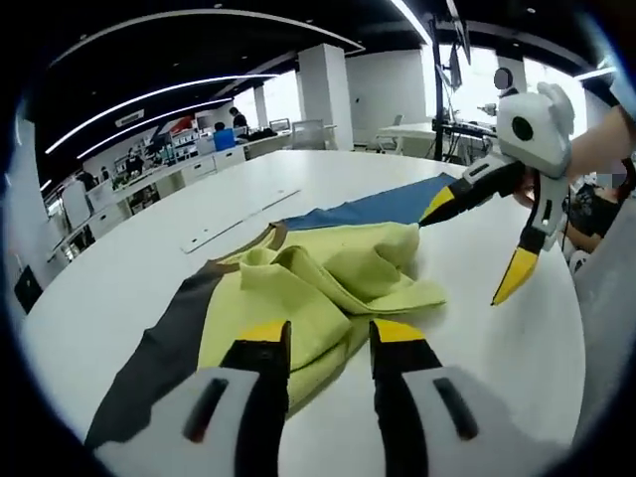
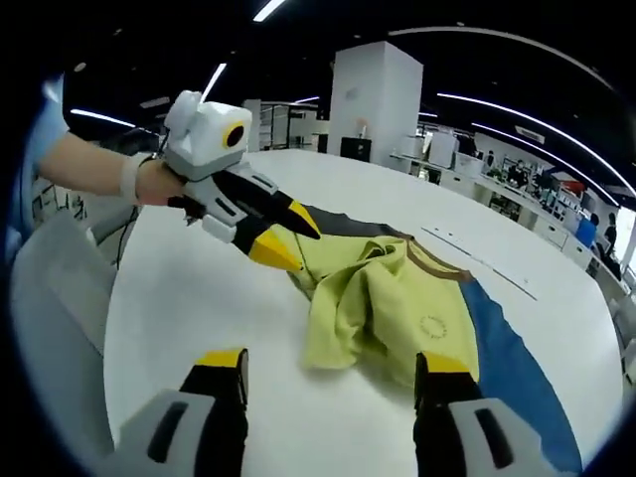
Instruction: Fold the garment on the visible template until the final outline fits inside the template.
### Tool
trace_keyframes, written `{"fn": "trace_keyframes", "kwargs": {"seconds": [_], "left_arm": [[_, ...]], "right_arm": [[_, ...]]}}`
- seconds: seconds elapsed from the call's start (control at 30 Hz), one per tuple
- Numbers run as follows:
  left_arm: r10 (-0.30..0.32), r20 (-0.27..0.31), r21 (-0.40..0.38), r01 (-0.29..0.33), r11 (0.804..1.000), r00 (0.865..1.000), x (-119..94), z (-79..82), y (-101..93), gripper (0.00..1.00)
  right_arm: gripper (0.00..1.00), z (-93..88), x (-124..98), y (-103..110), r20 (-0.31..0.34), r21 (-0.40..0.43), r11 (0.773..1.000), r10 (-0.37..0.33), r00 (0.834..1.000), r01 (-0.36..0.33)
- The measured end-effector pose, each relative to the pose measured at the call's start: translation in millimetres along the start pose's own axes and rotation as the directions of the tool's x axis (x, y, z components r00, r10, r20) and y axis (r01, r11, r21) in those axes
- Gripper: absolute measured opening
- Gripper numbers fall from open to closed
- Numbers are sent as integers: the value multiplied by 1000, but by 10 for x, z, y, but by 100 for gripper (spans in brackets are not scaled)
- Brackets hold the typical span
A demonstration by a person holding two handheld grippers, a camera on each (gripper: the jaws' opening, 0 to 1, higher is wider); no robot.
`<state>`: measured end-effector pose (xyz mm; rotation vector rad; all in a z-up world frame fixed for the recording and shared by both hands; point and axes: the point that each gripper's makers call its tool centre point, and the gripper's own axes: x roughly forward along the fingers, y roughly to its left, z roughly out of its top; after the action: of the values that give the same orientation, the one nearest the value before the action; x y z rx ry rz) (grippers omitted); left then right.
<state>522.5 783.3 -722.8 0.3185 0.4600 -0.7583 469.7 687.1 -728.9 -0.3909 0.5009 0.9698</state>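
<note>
A yellow-green garment (image 1: pixel 328 278) lies crumpled on the round white table (image 1: pixel 129 268). It has a dark grey sleeve (image 1: pixel 159 348), a blue sleeve (image 1: pixel 378 207) and a brown collar (image 1: pixel 273 237). My left gripper (image 1: pixel 328 338) is open just above the garment's near edge, holding nothing. My right gripper (image 1: pixel 472 243) comes in from the right, open, one tip by the blue sleeve. In the right gripper view, the garment (image 2: pixel 378 298) lies ahead between the wide-open jaws of my right gripper (image 2: pixel 331 366). The left gripper (image 2: pixel 291 241) hovers at its far left edge.
Thin strip markings (image 1: pixel 238 219) run across the table beyond the garment, and again (image 2: pixel 477 258) in the right gripper view. A person's arm (image 2: pixel 99 169) holds the left gripper. Desks, a white pillar (image 2: pixel 373 94) and people stand in the room behind. Bare tabletop (image 2: pixel 189 288) surrounds the garment.
</note>
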Motion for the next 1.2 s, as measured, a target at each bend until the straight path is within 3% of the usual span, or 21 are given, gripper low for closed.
{"fn": "trace_keyframes", "kwargs": {"seconds": [0.13, 0.33, 0.57, 0.67, 0.9, 0.93, 1.2], "left_arm": [[-25, -27, -1, 24, 1000, 999, 88, -72, -73, 29], [8, -18, 66, -7, 998, 1000, 131, -24, -65, 23], [26, -44, 90, -22, 996, 999, 201, -94, -40, 21], [24, -51, 105, -18, 994, 998, 212, -105, -45, 17], [20, -49, 87, -15, 996, 999, 215, -96, -78, 7], [21, -50, 81, -17, 997, 999, 219, -96, -75, 6], [35, -53, 52, -33, 998, 998, 190, -102, -13, 1]], "right_arm": [[60, -1, 31, 34, 12, 51, 999, -2, 1000, 1], [54, -21, 69, 26, 11, 56, 998, -31, 999, 31], [46, -12, 122, 40, 4, 21, 998, -64, 998, 64], [40, -45, 134, 1, -23, -61, 993, -104, 994, 103], [27, -52, 207, 35, -30, -143, 979, -153, 988, 147], [25, -57, 218, 24, -40, -214, 964, -173, 984, 161], [13, -29, 327, 152, -37, -307, 939, -173, 984, 154]]}}
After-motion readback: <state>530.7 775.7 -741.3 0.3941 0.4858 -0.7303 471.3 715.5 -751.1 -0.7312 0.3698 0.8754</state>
